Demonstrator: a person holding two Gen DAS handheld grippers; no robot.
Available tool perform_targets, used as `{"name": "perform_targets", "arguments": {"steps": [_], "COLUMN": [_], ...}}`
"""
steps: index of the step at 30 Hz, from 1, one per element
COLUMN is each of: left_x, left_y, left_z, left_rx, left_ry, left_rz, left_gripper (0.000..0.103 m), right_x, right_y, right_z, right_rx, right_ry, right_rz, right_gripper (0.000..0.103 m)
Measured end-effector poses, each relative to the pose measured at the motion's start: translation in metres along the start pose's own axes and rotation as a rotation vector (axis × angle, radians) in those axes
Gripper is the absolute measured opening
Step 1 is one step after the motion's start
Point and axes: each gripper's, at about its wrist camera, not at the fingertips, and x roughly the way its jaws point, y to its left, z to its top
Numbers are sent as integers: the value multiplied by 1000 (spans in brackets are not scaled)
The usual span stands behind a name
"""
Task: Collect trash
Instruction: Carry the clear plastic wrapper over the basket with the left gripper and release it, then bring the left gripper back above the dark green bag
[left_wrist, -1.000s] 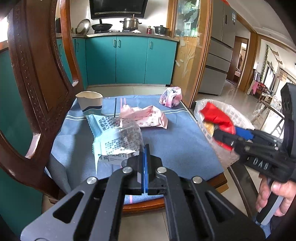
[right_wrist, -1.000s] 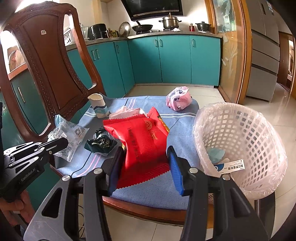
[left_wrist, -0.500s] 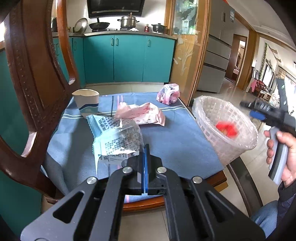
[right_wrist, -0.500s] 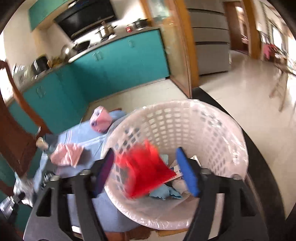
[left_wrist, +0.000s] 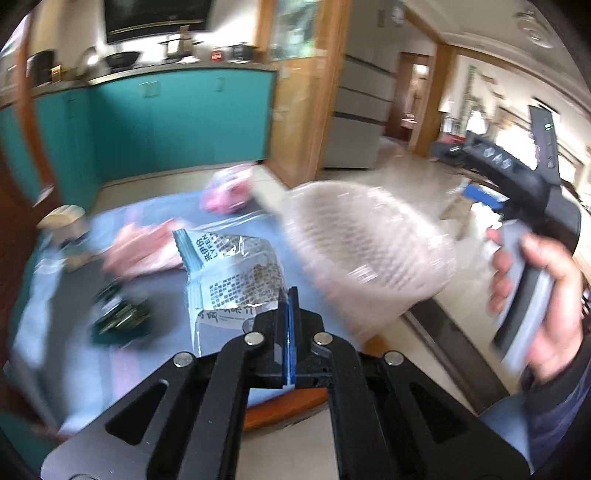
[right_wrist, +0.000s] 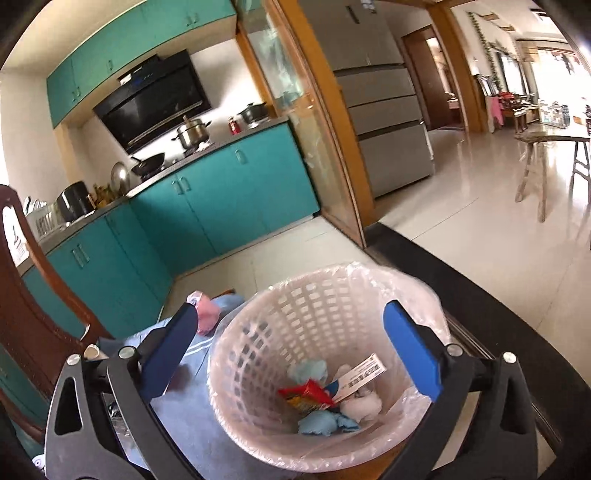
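Pinching clear wrapper (left_wrist: 236, 273), left hand-held gripper (left_wrist: 290, 314); right (right_wrist: 291, 347) open over basket (right_wrist: 258, 417).

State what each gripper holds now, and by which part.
Left gripper: shut on the clear printed plastic wrapper, pinching its near edge. Right gripper: open, nothing held.

Your clear printed wrapper (left_wrist: 236, 275) hangs crumpled at centre frame; the red packet (right_wrist: 306, 397) lies inside the white lattice basket (right_wrist: 295, 458), lower centre; a pink wad (left_wrist: 227, 192) sits upper middle, blurred
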Motion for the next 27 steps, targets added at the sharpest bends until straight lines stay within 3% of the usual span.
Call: {"name": "perform_targets", "arguments": {"steps": [7, 9, 10, 11, 14, 17, 23, 27], "left_x": [84, 112, 116, 118, 100, 56, -38, -59], "left_y": [-70, -71, -69, -64, -44, -17, 45, 85], "left_z": [65, 68, 67, 64, 49, 34, 7, -16], "left_rx": [80, 72, 64, 49, 6, -1, -44, -90], "left_ry": [34, 78, 86, 83, 71, 25, -81, -86], "left_rz": [-143, -94, -69, -29, -4, 64, 225, 348], "left_gripper": [3, 37, 67, 71, 84, 93, 99, 99], "right_x": [-5, -5, -5, -5, -3, 1, 7, 5], "right_y": [-31, -35, -35, -34, -27, -14, 31, 74], "right_z": [8, 8, 8, 8, 6, 2, -18, -45], "right_rx": [99, 114, 114, 109, 81, 46, -90, -229], "right_ry": [-36, -35, -29, -26, -14, 5, 70, 119], "right_rz": [-56, -54, -49, -47, -29, -8, 74, 133], "right_gripper": [98, 98, 98, 98, 98, 98, 98, 98]}}
